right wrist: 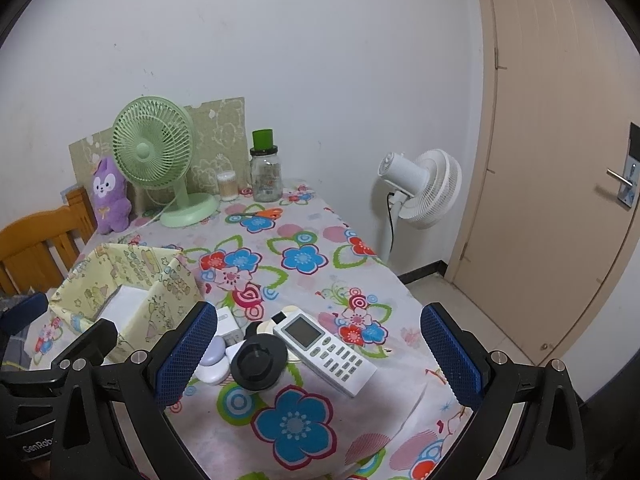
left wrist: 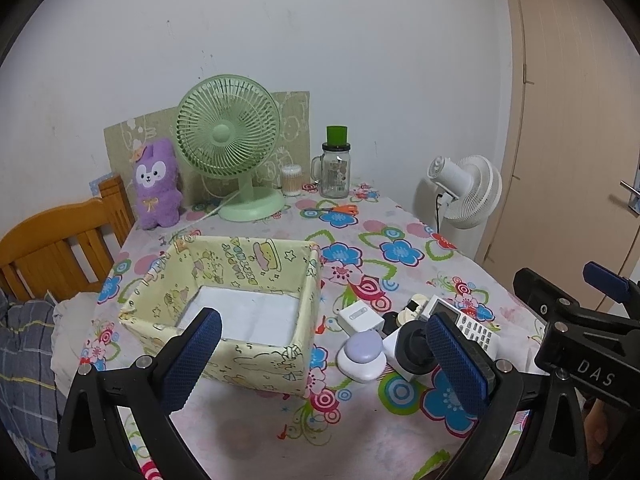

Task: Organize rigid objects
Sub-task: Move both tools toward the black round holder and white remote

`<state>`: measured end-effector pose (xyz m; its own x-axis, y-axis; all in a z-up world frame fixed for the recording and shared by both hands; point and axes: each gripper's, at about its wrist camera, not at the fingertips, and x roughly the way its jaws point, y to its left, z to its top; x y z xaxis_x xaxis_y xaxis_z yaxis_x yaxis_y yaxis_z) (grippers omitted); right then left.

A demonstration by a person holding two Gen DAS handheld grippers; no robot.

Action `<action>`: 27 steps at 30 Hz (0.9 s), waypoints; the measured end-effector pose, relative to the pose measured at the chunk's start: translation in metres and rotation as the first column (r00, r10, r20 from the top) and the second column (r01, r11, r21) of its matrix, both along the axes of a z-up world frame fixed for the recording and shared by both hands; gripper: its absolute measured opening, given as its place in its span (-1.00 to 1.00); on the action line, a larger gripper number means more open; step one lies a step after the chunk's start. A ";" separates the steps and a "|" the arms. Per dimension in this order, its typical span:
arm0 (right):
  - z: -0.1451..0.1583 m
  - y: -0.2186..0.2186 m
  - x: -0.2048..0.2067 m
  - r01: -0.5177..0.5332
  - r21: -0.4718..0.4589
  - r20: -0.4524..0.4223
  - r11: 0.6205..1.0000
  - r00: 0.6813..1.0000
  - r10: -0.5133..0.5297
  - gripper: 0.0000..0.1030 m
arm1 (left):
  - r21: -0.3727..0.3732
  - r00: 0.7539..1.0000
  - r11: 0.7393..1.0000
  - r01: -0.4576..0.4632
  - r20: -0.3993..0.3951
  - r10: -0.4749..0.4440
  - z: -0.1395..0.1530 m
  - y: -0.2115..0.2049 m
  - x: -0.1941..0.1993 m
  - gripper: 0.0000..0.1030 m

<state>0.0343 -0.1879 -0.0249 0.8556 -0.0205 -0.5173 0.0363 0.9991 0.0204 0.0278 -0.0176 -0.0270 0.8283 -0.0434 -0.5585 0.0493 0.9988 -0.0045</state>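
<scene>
A yellow fabric box (left wrist: pixel 256 354) (right wrist: pixel 168 300) with a white bottom stands on the flowered table, nothing visible inside. To its right lies a small heap: a white remote control (right wrist: pixel 326 348) (left wrist: pixel 476 330), a black round part on a white block (right wrist: pixel 258 362) (left wrist: pixel 414 350), a lilac-topped white case (left wrist: pixel 362 354) (right wrist: pixel 212 360) and a white charger (left wrist: pixel 358 316) (right wrist: pixel 230 326). My left gripper (left wrist: pixel 324 360) is open, hovering in front of the box and heap. My right gripper (right wrist: pixel 320 354) is open above the heap, and its body shows at the right of the left wrist view.
At the back stand a green desk fan (left wrist: pixel 230 148), a purple plush toy (left wrist: pixel 156 186), a glass jar with a green lid (left wrist: pixel 336 168), a cotton-swab tub (left wrist: pixel 291 180) and orange scissors (left wrist: pixel 336 210). A wooden chair (left wrist: pixel 60 248) is left, a white floor fan (right wrist: pixel 422 186) and a door right.
</scene>
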 end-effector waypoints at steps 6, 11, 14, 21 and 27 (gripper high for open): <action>-0.006 -0.010 0.008 -0.005 0.001 -0.013 1.000 1.000 0.005 0.99 | 0.000 1.000 1.000 0.004 -0.030 -0.004 -0.010 -0.010 0.007 1.00; -0.013 -0.019 0.015 -0.012 -0.003 -0.023 1.000 1.000 0.012 0.98 | -0.008 0.998 1.000 0.011 -0.055 -0.011 -0.020 -0.019 0.013 1.00; -0.018 -0.022 0.021 -0.021 -0.007 -0.037 1.000 0.999 0.020 0.95 | -0.013 0.997 1.000 0.012 -0.070 -0.013 -0.027 -0.025 0.017 1.00; -0.037 -0.030 0.035 -0.045 -0.006 -0.080 0.999 0.996 0.045 0.89 | -0.020 0.994 0.999 0.024 -0.105 -0.026 -0.045 -0.038 0.023 0.99; -0.051 -0.034 0.042 -0.064 -0.010 -0.111 0.998 0.992 0.062 0.83 | -0.018 0.991 0.999 0.041 -0.130 -0.043 -0.059 -0.048 0.028 1.00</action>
